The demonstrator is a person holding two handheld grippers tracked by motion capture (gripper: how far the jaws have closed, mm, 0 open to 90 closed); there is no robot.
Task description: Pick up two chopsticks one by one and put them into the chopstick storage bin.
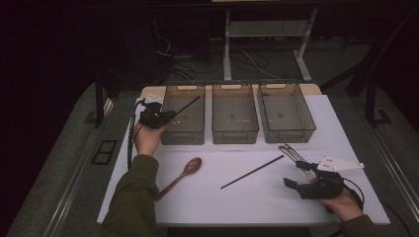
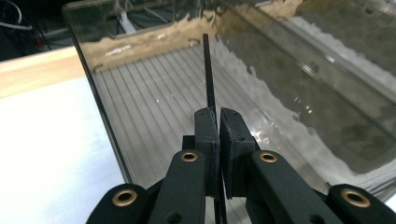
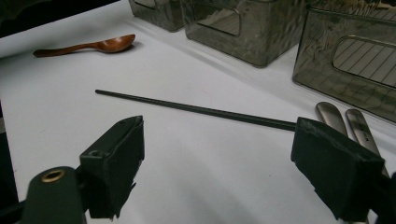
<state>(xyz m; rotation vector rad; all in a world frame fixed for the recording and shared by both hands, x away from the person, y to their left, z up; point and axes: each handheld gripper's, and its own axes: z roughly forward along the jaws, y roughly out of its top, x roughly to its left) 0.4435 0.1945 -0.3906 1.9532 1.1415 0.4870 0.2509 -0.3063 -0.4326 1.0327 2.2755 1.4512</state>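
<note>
**Stock on the white surface: three bins, loose utensils, two hand-held grippers**

Item 1. We record the left hand-held gripper (image 1: 168,115) at the far left of the white surface (image 1: 247,197), raised over the near end of the left bin (image 1: 184,114). In the left gripper view its jaws are pressed together on a thin black chopstick (image 2: 208,74), which runs forward from between the pads out over the ribbed floor of that bin. In the high view the stick slants up and to the right above the bin's open top.

Item 2. We record the right hand-held gripper (image 1: 292,183) at the near right of the surface, held low. Its jaws are spread wide with nothing between them, as the right gripper view shows.

Item 3. A second black chopstick (image 1: 252,172) lies flat on the surface between the two hands, set on a diagonal. In the right gripper view it passes just beyond the open jaws.

Item 4. A brown wooden spoon (image 1: 179,177) lies on the surface near the left forearm, bowl pointing toward the bins.

Item 5. Two metal utensil handles (image 1: 291,152) lie side by side just beyond the right gripper; we cannot tell what utensils they are.

Item 6. The middle bin (image 1: 234,113) and the right bin (image 1: 285,112), both smoky and transparent, stand in a row with the left one along the far edge.
</note>
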